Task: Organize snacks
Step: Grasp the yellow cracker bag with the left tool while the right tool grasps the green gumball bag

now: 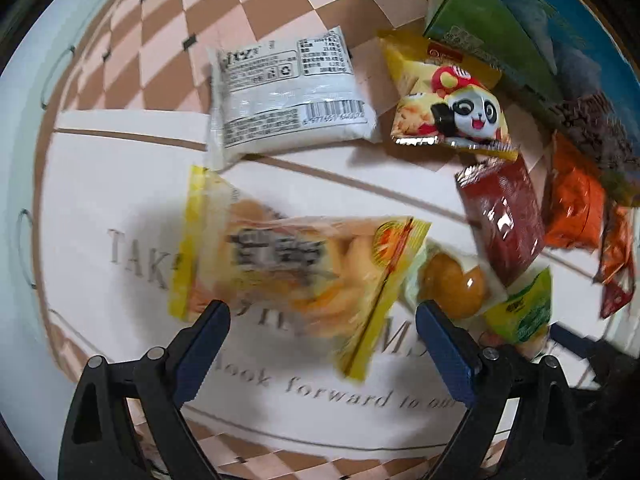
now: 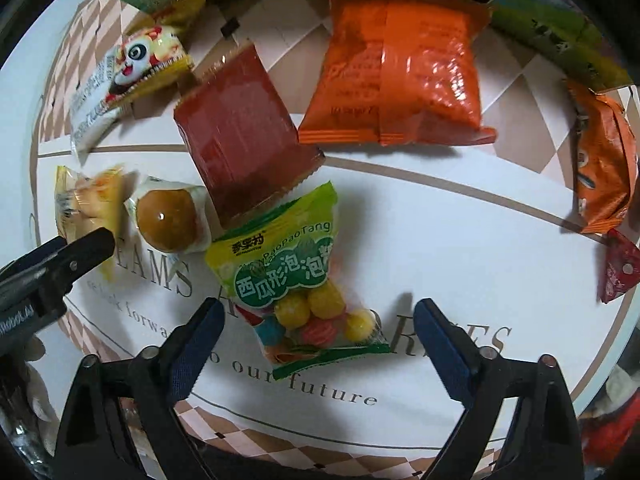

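Left wrist view: blue-padded fingers of the left gripper (image 1: 322, 318) stand spread wide, gripping nothing. Between and just beyond them lies a yellow-edged bread packet (image 1: 296, 272), blurred, its clear window showing pale orange buns under dark lettering; its long axis runs left to right, tilted slightly down toward the right. Just right of it sits a clear-wrapped round brown pastry (image 1: 454, 284). Farther off, a white packet (image 1: 290, 98) lies back side up, barcode toward the right. Right of that, a yellow panda packet (image 1: 448, 110) lies face up, with a dark red packet (image 1: 502, 220) below it and an orange packet (image 1: 574, 210) beyond. A green and blue carton (image 1: 500, 28) fills the upper right. All rest on a tablecloth (image 1: 120, 184) with a white printed centre and checkered border.

Right wrist view: the right gripper (image 2: 320, 320) likewise stands spread, unloaded, straddling a green bubble-gum bag (image 2: 296, 280). The bag has green and yellow print above a clear lower section showing yellow, red and blue balls. Its long axis runs diagonally, printed top toward the upper left, ball-filled end toward the lower right, near the camera. Its top overlaps the dark red packet's lower edge. The pastry lies just left of the bag; the orange packet lies beyond, upper right. At the right edge sit a second orange packet (image 2: 604, 164) and a small red sachet (image 2: 618, 272).
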The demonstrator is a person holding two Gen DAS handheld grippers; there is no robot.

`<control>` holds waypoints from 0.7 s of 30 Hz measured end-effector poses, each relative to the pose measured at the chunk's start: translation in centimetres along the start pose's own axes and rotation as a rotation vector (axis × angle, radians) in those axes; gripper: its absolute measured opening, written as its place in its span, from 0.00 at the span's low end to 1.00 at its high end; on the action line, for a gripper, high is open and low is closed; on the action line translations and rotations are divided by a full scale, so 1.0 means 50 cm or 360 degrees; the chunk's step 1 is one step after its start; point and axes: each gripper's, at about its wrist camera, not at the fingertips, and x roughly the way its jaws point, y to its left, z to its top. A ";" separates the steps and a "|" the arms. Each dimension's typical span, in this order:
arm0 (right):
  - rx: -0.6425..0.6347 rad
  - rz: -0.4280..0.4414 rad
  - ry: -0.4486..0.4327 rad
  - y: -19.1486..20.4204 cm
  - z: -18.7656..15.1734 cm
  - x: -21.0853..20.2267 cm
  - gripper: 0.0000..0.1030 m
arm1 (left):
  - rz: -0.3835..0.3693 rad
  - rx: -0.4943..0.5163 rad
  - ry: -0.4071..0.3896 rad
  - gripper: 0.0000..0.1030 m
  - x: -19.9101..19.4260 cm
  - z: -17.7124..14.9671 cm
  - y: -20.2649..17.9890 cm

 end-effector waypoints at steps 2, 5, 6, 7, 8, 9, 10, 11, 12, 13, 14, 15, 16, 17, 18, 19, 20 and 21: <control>-0.0003 -0.0012 0.0011 0.003 -0.005 0.009 0.78 | -0.0002 -0.0046 0.0016 0.92 0.013 0.004 0.008; 0.0009 0.0010 0.0020 0.004 -0.016 0.015 0.72 | -0.0056 -0.0104 0.0034 0.92 0.014 -0.001 0.024; 0.0002 -0.0007 0.0023 0.006 -0.019 0.016 0.72 | -0.0070 -0.0134 0.0011 0.92 0.003 -0.008 0.033; 0.0002 -0.0015 0.0031 0.006 -0.023 0.016 0.72 | -0.0083 -0.0173 -0.0001 0.92 -0.007 -0.013 0.049; 0.0014 0.0001 0.0044 0.007 -0.026 0.017 0.72 | -0.0100 -0.0229 -0.0012 0.92 -0.018 -0.016 0.064; 0.0041 0.0040 0.0065 0.002 -0.032 0.021 0.73 | -0.0132 -0.0308 -0.0030 0.92 -0.033 -0.021 0.085; 0.0068 0.0071 0.0087 -0.004 -0.035 0.022 0.73 | -0.0168 -0.0411 -0.0043 0.92 -0.045 -0.025 0.110; 0.0091 0.0088 0.0102 -0.011 -0.036 0.024 0.73 | -0.0196 -0.0513 -0.0035 0.92 -0.051 -0.028 0.132; 0.0119 0.0101 0.0109 -0.018 -0.037 0.023 0.73 | -0.0223 -0.0596 -0.0018 0.92 -0.051 -0.028 0.149; 0.0142 0.0116 0.0108 -0.024 -0.039 0.024 0.73 | -0.0256 -0.0691 0.0021 0.92 -0.045 -0.029 0.165; 0.0166 0.0129 0.0108 -0.030 -0.040 0.024 0.73 | -0.0303 -0.0776 0.0079 0.92 -0.031 -0.027 0.177; 0.0188 0.0139 0.0109 -0.035 -0.039 0.025 0.73 | -0.0329 -0.0824 0.0116 0.92 -0.020 -0.029 0.182; 0.0207 0.0147 0.0110 -0.036 -0.040 0.027 0.73 | -0.0347 -0.0873 0.0160 0.92 -0.005 -0.025 0.185; 0.0224 0.0155 0.0108 -0.038 -0.039 0.027 0.73 | -0.0352 -0.0898 0.0186 0.92 0.006 -0.020 0.184; 0.0236 0.0166 0.0104 -0.039 -0.038 0.026 0.73 | -0.0352 -0.0905 0.0200 0.92 0.014 -0.013 0.181; 0.0242 0.0165 0.0102 -0.041 -0.033 0.025 0.73 | -0.0342 -0.0907 0.0205 0.92 0.022 -0.005 0.175; 0.0251 0.0158 0.0097 -0.040 -0.032 0.024 0.73 | -0.0338 -0.0907 0.0204 0.92 0.028 0.001 0.170; 0.0264 0.0159 0.0091 -0.039 -0.031 0.024 0.73 | -0.0326 -0.0897 0.0202 0.92 0.034 0.008 0.162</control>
